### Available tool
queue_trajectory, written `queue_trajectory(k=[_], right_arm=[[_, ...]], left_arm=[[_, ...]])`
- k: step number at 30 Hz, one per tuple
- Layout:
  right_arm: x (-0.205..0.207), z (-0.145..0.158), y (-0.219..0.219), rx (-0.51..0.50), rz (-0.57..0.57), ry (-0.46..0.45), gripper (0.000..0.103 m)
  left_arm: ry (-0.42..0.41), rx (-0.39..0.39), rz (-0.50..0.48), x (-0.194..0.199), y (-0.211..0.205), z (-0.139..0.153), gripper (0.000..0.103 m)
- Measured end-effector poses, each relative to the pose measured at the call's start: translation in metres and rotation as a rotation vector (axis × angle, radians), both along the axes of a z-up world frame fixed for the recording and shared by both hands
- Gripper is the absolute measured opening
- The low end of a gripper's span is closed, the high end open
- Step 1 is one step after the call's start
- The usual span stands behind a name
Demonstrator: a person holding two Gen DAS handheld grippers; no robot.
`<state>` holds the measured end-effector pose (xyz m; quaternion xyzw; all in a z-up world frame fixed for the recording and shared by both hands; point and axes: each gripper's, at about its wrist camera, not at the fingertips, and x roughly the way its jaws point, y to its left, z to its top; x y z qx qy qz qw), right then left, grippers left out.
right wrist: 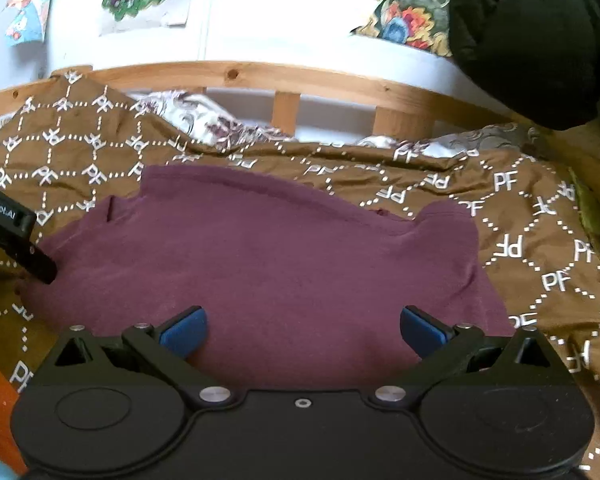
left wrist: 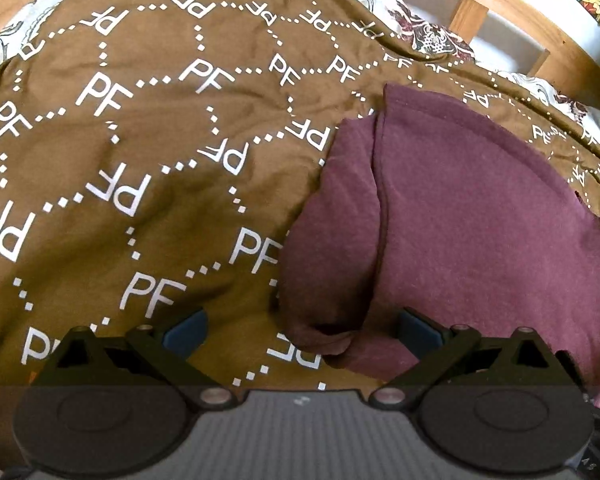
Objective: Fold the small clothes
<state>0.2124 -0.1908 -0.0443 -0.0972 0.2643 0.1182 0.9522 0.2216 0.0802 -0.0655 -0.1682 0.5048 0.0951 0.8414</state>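
Claws both gape: your left claw (left wrist: 302,330) straddles the near left edge of the maroon garment (left wrist: 460,216) lying partly folded on the brown bedspread (left wrist: 140,160), your right claw (right wrist: 303,330) hovers over its near hem, ready to pinch.

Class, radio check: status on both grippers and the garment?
Left gripper open, right gripper open. Maroon garment partly folded on brown bedspread. Nothing in the way.

Both grippers: black bodies, blue pads (right wrist: 182,334), silver screws (right wrist: 215,393)
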Motion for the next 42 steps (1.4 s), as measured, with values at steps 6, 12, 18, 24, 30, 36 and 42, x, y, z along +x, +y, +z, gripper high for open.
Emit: queue_trajectory(k=[6,12,18,24,30,36,42], right_arm=[[0.007,-0.015,0.003,-0.021,0.024,0.099,0.102],[0.008,-0.023,0.006,-0.038,0.031,0.134,0.102],[0.009,-0.025,0.006,-0.044,0.034,0.15,0.102],[0.009,-0.025,0.004,-0.036,0.035,0.156,0.102],[0.009,-0.025,0.004,-0.035,0.035,0.158,0.103],[0.01,-0.025,0.003,-0.034,0.036,0.16,0.102],[0.01,-0.026,0.003,-0.031,0.038,0.165,0.102]], left_arm=[[0.016,-0.022,0.005,0.003,0.001,-0.004,0.102],[0.022,-0.022,0.001,0.003,0.001,-0.005,0.102],[0.021,-0.026,0.003,0.003,0.0,-0.005,0.102],[-0.007,-0.062,-0.015,0.002,0.002,-0.002,0.102],[-0.065,-0.056,-0.057,0.013,0.003,-0.001,0.102],[-0.004,-0.097,-0.085,0.03,0.0,-0.019,0.102],[-0.001,-0.108,-0.077,0.027,0.001,-0.023,0.102]])
